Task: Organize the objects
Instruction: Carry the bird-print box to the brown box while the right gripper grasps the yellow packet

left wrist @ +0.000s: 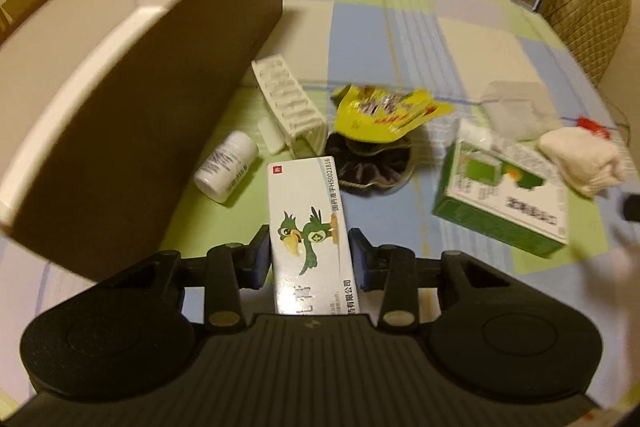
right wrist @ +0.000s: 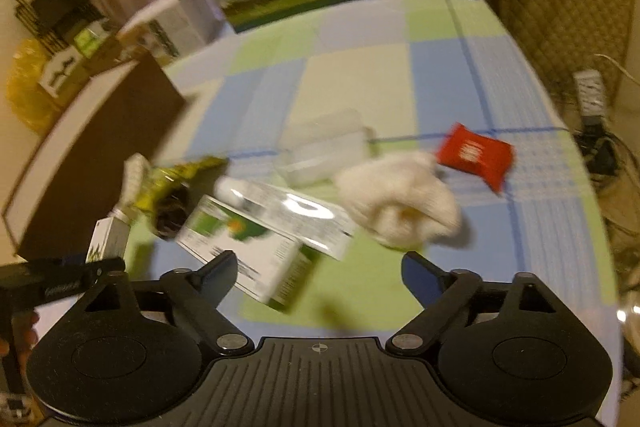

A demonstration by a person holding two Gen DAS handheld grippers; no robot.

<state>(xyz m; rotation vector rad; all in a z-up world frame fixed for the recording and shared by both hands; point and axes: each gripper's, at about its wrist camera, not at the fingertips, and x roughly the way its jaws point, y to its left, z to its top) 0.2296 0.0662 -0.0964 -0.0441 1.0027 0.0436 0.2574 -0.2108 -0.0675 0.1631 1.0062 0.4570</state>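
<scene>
The left gripper [left wrist: 308, 255] has a slim white carton with a green bird on it [left wrist: 310, 227] between its two fingers, which sit against the carton's long sides, so it looks clamped. The carton runs lengthwise away from the gripper, its far end reaching out over the checked tablecloth [left wrist: 460, 39]. Just left of it a white pill bottle [left wrist: 226, 167] lies on its side; beyond it are a white ribbed tray [left wrist: 290, 103], a yellow snack bag [left wrist: 384, 111] on top of a dark scrunchie [left wrist: 370, 163], and to the left a big brown box [left wrist: 148, 99] with its white inside showing.

The right gripper [right wrist: 318, 267] is spread wide with nothing between its fingers. A green-and-white box [right wrist: 256, 243] lies just ahead of its left finger, with a crumpled white cloth [right wrist: 400, 195] farther right and a red packet [right wrist: 476, 155] beyond that. The view is blurred.
</scene>
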